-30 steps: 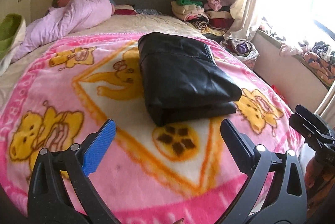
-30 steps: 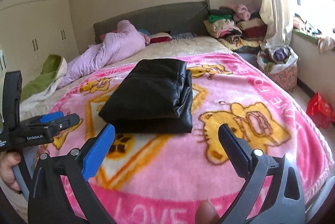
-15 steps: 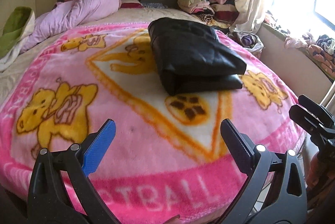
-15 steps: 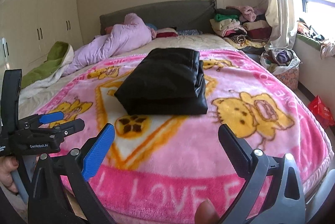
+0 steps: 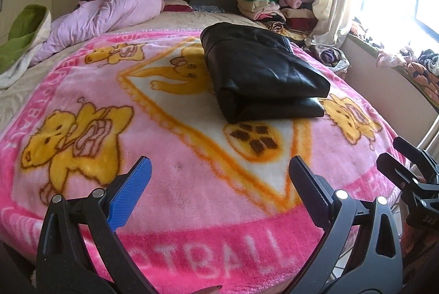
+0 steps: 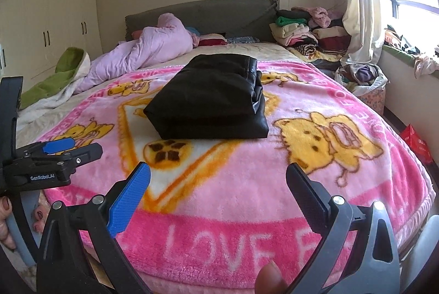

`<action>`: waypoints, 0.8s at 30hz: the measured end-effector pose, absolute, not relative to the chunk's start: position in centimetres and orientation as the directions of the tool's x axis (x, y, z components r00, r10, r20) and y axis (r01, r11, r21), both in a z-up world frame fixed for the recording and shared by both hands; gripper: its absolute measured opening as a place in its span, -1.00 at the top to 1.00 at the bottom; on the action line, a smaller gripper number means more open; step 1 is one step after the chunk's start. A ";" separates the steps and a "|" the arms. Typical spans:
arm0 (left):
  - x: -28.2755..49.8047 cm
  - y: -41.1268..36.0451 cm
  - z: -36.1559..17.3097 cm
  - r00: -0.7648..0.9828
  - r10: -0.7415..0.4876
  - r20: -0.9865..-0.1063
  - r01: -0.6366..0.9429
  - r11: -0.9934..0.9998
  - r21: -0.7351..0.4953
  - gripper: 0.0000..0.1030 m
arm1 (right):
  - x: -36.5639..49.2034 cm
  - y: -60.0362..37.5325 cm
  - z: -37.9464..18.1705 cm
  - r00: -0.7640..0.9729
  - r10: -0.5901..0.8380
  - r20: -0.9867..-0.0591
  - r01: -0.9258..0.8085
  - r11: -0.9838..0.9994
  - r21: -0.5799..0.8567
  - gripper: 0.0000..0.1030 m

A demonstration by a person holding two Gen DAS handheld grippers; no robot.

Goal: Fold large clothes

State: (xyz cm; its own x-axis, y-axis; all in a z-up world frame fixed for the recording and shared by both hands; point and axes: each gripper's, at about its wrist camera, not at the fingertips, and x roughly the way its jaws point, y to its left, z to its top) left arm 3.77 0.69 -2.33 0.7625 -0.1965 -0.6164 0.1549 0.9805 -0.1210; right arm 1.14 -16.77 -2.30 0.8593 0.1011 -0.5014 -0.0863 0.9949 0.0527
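Note:
A black garment [image 5: 260, 74] [image 6: 211, 99] lies folded into a thick rectangle on the pink cartoon blanket [image 5: 170, 156] [image 6: 247, 178] in the middle of the bed. My left gripper [image 5: 219, 173] hangs open over the blanket's near edge, well short of the garment, nothing between its fingers. My right gripper [image 6: 218, 178] is open too, empty, above the foot of the bed. In the right wrist view the left gripper [image 6: 55, 148] shows at the far left, held by a hand. In the left wrist view the right gripper [image 5: 406, 156] shows at the far right.
A lilac duvet [image 6: 153, 52] and a green-and-white blanket [image 6: 55, 80] lie bunched at the bed's left. Stacked folded clothes [image 6: 304, 33] sit by the headboard at right. A full laundry basket [image 6: 365, 82] and a red bag [image 6: 417, 143] stand on the floor by the window wall.
Both grippers have pulled back from the folded garment toward the foot of the bed and lifted; the garment has stayed where it was. Both remain open.

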 end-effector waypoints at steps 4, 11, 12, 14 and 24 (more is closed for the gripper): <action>3.8 0.7 -2.4 0.764 -0.190 -0.617 0.152 0.982 -0.114 -0.82 | 1.4 -16.6 -2.4 0.859 0.089 -0.503 -0.081 0.996 0.039 -0.91; 3.9 0.7 -2.5 0.772 -0.181 -0.610 0.145 0.983 -0.109 -0.82 | 1.8 -16.5 -2.6 0.863 0.088 -0.497 -0.080 0.996 0.038 -0.92; 3.9 0.6 -2.5 0.771 -0.178 -0.611 0.143 0.984 -0.106 -0.82 | 1.9 -16.4 -2.7 0.863 0.088 -0.498 -0.079 0.996 0.039 -0.92; 3.9 0.6 -2.5 0.772 -0.173 -0.612 0.139 0.985 -0.103 -0.82 | 2.0 -16.4 -2.7 0.862 0.090 -0.499 -0.081 0.996 0.039 -0.92; 3.9 0.7 -2.6 0.773 -0.169 -0.612 0.136 0.986 -0.100 -0.82 | 2.4 -16.1 -2.8 0.853 0.095 -0.514 -0.093 0.995 0.030 -0.92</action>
State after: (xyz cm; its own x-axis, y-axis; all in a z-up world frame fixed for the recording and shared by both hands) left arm 3.86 0.70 -2.61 0.7729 -0.1685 -0.6117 0.1360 0.9857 -0.0997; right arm 2.38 -16.15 -2.79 0.8528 0.0951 -0.5136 -0.0928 0.9952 0.0301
